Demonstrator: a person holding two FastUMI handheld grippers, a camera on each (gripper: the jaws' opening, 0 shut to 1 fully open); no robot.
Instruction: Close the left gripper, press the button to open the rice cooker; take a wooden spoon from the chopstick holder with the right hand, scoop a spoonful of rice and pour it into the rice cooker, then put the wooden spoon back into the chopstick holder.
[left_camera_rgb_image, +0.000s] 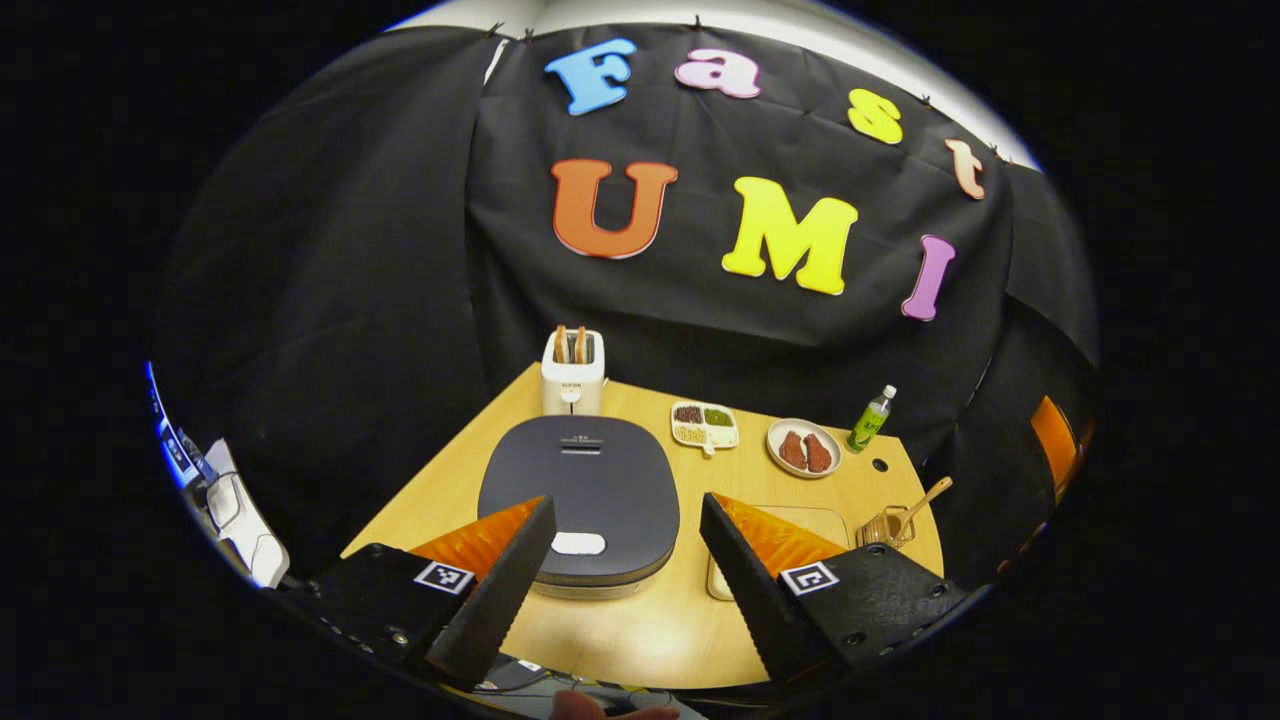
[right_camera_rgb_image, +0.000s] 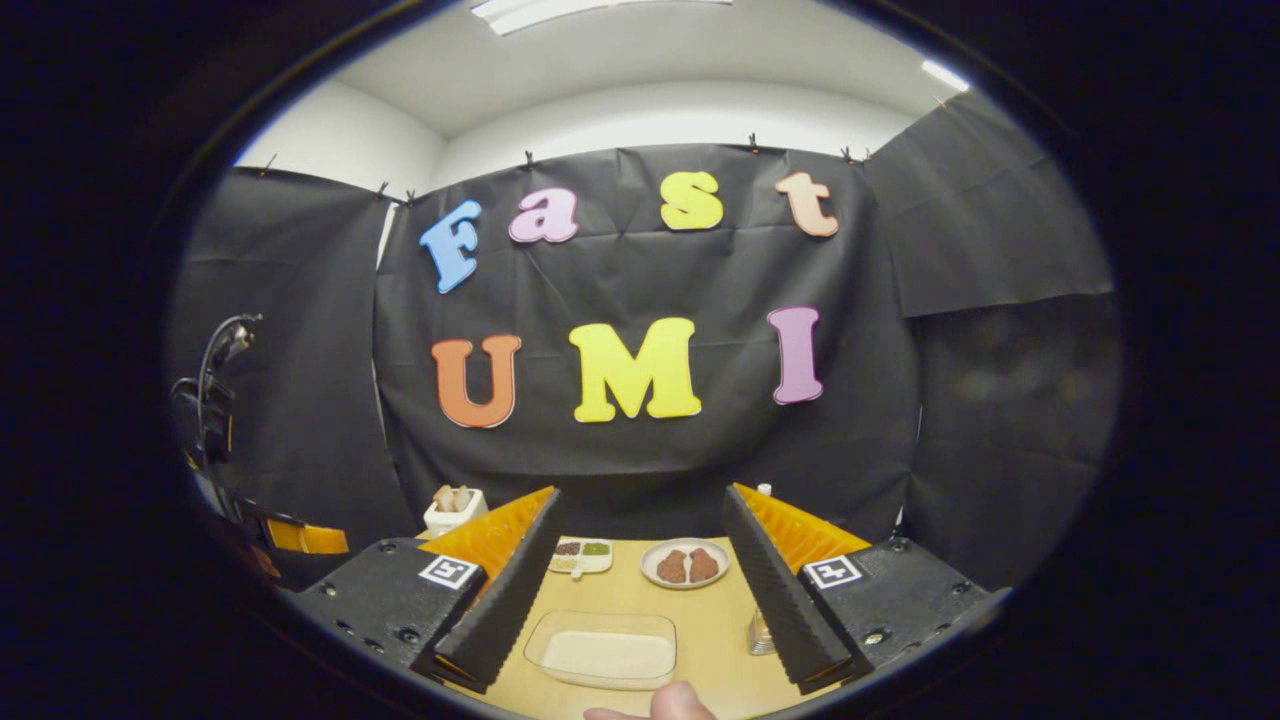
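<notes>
The wooden worktop (left_camera_rgb_image: 650, 620) is the largest thing here, with black cloth hanging close behind its far edge and along both sides. In the left gripper view its right edge curves round past a small dark hole, and bare wood lies open in front of the rice cooker (left_camera_rgb_image: 580, 500) and between it and the dishes behind.

One rice cooker sits at the middle-left of the worktop, lid shut, its pale button (left_camera_rgb_image: 578, 543) on the near part of the lid. Just to its right lies one clear shallow tray of rice (right_camera_rgb_image: 605, 650), which in the right gripper view has free wood on every side.

One white toaster (left_camera_rgb_image: 572, 375) stands at the far edge behind the cooker, with two slices standing up in its slots. To its right come one divided dish (left_camera_rgb_image: 705, 425) with three fillings, then one round plate (left_camera_rgb_image: 805, 447) carrying two brown pieces, then one green bottle (left_camera_rgb_image: 870, 420) near the back corner.

One wire chopstick holder (left_camera_rgb_image: 885, 528) stands near the right edge, with one wooden spoon (left_camera_rgb_image: 925, 500) leaning out of it to the upper right.

The left tongs (left_camera_rgb_image: 625, 585) hover above the near end of the cooker, spread wide and empty, the button between the fingers' lines. The right tongs (right_camera_rgb_image: 640, 590) hover over the near part of the worktop, also wide and empty, with the rice tray framed between them. A fingertip (right_camera_rgb_image: 675, 700) shows at the bottom edge.
</notes>
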